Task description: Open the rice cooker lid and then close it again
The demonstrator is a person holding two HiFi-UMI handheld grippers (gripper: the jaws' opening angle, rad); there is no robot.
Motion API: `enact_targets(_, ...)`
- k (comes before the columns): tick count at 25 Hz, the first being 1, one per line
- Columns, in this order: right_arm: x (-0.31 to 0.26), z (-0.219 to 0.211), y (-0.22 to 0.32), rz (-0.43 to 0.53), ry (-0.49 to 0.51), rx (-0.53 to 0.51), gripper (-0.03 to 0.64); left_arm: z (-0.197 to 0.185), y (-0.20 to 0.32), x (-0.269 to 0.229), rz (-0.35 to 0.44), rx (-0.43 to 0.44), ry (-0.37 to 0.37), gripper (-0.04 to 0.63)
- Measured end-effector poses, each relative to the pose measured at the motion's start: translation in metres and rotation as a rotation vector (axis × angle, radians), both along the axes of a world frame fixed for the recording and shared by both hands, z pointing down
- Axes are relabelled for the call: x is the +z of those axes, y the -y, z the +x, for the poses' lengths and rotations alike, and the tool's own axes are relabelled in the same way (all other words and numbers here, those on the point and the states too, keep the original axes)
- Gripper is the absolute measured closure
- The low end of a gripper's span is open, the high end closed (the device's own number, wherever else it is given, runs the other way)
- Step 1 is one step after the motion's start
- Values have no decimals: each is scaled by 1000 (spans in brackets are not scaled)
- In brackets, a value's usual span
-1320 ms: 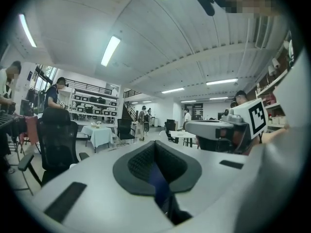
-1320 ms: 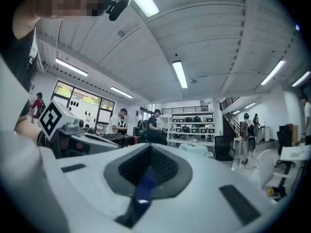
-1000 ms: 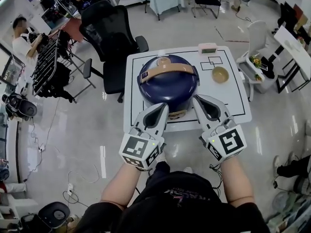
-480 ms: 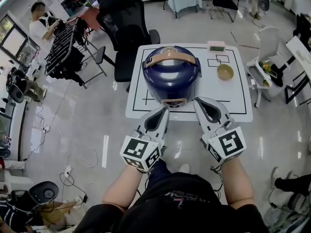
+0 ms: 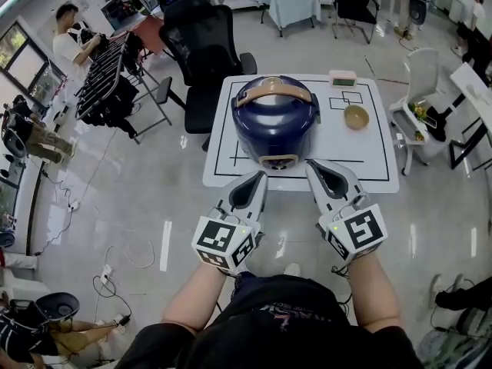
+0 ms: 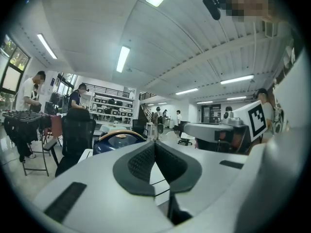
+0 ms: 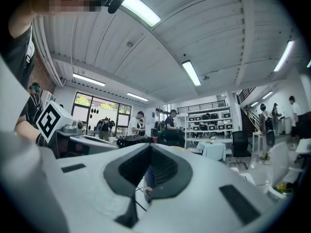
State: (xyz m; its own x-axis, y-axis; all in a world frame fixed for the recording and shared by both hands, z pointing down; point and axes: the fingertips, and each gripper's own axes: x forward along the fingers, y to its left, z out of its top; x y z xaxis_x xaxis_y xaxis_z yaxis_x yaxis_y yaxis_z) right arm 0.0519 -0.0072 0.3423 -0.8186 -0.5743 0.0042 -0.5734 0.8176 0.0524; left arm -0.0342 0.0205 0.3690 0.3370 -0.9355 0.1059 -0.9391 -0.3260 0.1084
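Glossy navy rice cooker (image 5: 275, 124), tan matt handle (image 5: 275, 92)

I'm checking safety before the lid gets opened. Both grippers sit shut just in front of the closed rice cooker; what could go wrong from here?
1. The rice cooker stands near the table's front edge; tugging its lid might drag it toward that edge.
2. The left gripper and right gripper are shut, so their tips may slip off the rounded lid or the tan front panel.
3. A wide right-hand swing could knock the bowl.
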Motion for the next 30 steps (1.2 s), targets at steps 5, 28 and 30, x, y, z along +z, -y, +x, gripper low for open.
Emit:
enact_targets(5,2,-7,-9,0,-3,13,615,-6,-6,-4,14,13,-5,592)
enact_targets(28,6,-2,-31,-4,-21,28,617,4,-24,-8,28,48,-4,592)
enact_targets(30,5,-2,-30,-3,-17,28,617,4,-23,-9,30,46,-2,592)
